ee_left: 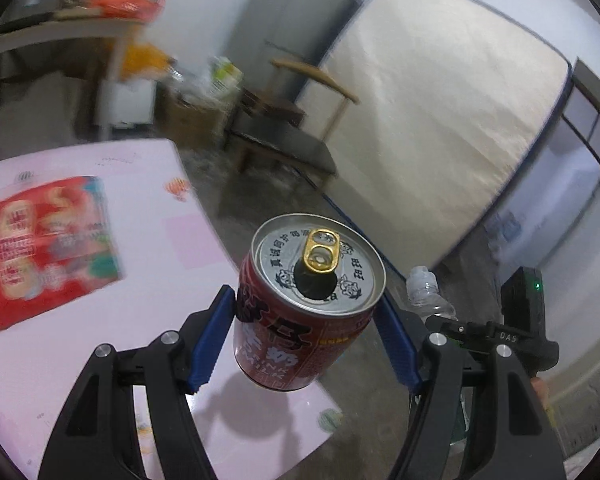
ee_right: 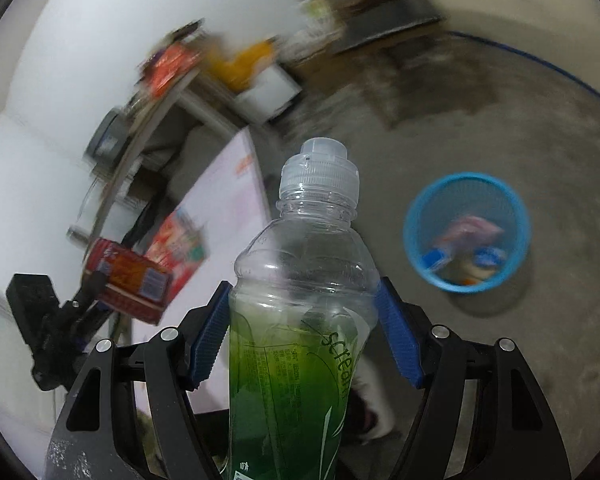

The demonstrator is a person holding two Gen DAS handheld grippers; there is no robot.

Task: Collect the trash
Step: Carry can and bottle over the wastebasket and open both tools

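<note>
Concrete floor is holding a blue bin beyond the tabletop edge.
Left tongs are gripping a light, dentable can mid-body; right tongs are gripping a slippery bottle below its shoulder.

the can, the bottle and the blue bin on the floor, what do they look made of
Red can: looks like metal, with a bare silvery lid, gold pull tab and glossy printed wall.
Bottle: clear plastic, since you can see through it above the green label; its ribbed cap is translucent plastic.
Blue bin: seemingly an open mesh; plastic or coated wire is unclear in the blur.
</note>
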